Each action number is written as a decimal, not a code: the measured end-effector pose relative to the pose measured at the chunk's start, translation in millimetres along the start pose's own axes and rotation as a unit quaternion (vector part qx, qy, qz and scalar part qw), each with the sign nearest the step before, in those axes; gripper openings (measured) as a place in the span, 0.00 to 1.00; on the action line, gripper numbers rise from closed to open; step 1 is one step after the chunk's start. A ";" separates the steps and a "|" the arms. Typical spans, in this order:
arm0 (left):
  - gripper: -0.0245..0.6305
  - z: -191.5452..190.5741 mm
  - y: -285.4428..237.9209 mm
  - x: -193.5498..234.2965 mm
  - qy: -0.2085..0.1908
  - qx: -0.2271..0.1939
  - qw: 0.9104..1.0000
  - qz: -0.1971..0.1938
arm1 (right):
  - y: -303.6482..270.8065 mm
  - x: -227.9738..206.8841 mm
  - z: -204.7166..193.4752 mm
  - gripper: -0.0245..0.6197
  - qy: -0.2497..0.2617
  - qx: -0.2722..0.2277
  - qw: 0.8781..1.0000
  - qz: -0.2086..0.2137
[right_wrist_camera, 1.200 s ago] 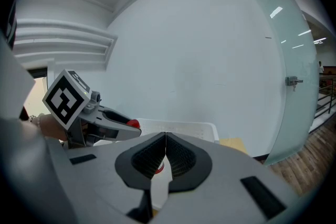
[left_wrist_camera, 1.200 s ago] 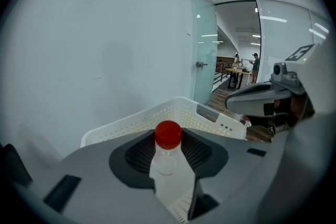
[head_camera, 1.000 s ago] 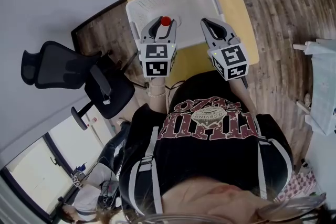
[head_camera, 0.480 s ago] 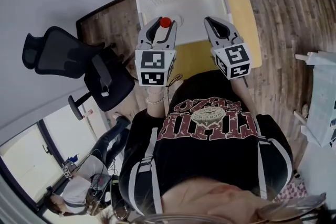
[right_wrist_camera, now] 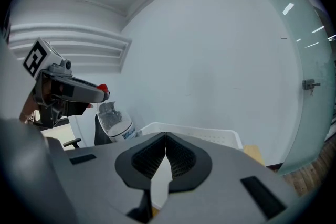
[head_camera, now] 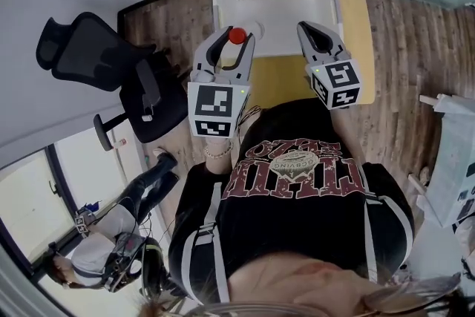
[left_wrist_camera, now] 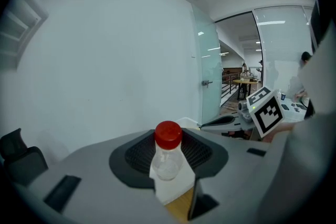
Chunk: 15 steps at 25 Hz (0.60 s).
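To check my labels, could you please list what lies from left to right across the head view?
Black office chair → left hand-held gripper, shut on a red-capped bottle → right hand-held gripper, jaws together.

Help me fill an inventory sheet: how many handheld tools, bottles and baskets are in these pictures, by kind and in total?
Tools: 2 (left tool, right tool)
Bottles: 1 (clear, red-capped bottle, clamped in the left tool)
Baskets: 1 (white basket)
Total: 4
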<state>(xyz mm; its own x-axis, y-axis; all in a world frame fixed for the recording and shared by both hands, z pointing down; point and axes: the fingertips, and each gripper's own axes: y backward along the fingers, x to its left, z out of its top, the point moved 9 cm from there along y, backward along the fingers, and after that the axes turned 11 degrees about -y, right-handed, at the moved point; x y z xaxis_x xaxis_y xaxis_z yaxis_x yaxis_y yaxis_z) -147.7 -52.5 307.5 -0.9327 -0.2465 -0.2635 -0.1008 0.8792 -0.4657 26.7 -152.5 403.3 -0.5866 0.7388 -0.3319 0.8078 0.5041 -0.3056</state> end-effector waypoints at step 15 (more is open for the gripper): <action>0.33 0.8 57.0 6.4 0.007 -0.008 1.000 0.025 | -16.3 15.2 0.2 0.06 0.016 0.011 1.000 0.019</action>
<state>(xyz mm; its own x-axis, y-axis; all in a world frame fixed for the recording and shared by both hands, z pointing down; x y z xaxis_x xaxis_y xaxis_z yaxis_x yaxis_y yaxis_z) -159.1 -4.3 278.6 -0.9417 -0.1957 -0.2736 -0.0590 0.8967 -0.4386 4.6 -149.6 403.0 -0.5526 0.7718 -0.3146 0.8280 0.4654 -0.3126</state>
